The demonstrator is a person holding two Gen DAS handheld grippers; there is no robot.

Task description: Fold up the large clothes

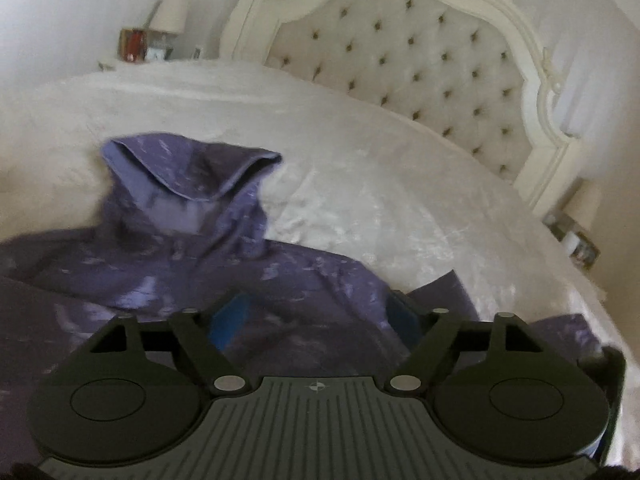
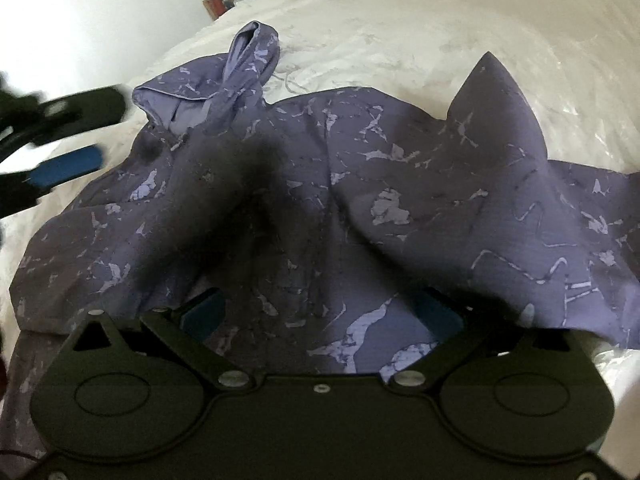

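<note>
Your left gripper [image 1: 316,320] hung released over the hoodie [image 2: 340,200] on the bed [image 1: 360,140]; your right gripper [image 2: 320,312], fingers spread, straddled its cloth near the bed's edge.

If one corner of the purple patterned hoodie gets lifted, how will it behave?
The purple patterned hoodie probably flops: it lies creased, its hood slumped. It looks thin, so likely light. It may slide on the shiny white bedspread.

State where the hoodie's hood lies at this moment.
In the right wrist view, the hood sits upper left on the white bedspread, near the left gripper.
</note>
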